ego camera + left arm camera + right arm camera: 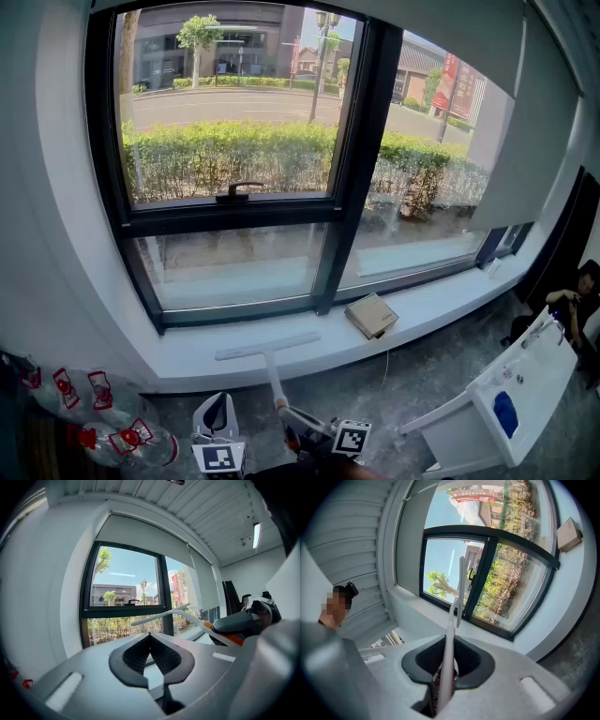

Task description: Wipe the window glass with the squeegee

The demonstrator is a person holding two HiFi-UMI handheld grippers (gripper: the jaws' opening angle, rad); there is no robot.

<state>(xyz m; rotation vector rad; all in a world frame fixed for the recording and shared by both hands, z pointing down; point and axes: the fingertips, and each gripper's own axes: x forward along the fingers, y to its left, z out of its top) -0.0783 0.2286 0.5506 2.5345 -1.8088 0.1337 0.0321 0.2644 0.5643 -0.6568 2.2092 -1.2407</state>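
Ahead, window (234, 141) above sill (441, 305). On sill, right of centre, box (371, 315). Left of box, over sill's front edge, squeegee (267, 347) head, handle in right gripper (298, 433). Just beside, leftward, left gripper (217, 417). Bottles (103, 412) far left; table (525, 403) right.

Your grippers, a matched pair
Your left gripper (150, 638) and right gripper (449, 644) have pale grey shells and black ribbed pads (133, 657), each with a black-and-white marker cube (218, 457).

squeegee (452, 625) handle end hidden between right gripper (449, 640) fingers (474, 660) — bottles (103, 417) cut by left edge
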